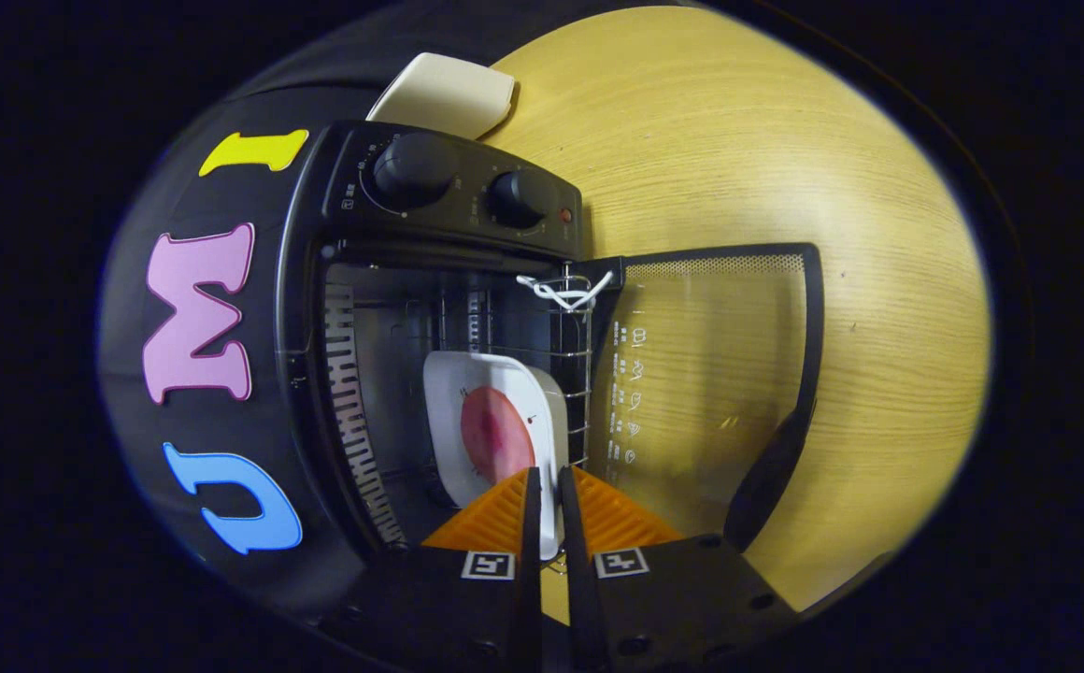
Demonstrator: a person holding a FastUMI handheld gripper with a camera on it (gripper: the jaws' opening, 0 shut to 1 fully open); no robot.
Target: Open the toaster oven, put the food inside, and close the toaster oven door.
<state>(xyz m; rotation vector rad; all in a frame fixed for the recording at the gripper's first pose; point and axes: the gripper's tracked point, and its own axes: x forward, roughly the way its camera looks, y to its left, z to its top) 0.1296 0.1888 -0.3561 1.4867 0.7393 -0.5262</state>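
Jaws (547, 495) pinch the rim of the white plate (495, 425) carrying the food (495, 435), already inside the open toaster oven (430, 308). Set it flat on the rack, release, then clear the door (720, 374).

A black toaster oven (439, 308) stands on a pale wooden tabletop, its view rolled sideways, two round knobs and a small red lamp on its control panel. Its glass door (720, 374), black-framed with a dark handle, hangs fully open, lying flat just above the tabletop. Inside, on the wire rack (561, 374), sits a white square plate (495, 439) bearing a round reddish slice of food (495, 435) (what kind cannot be told). The plate's near rim lies between the gripper's (547, 486) nearly closed fingers.
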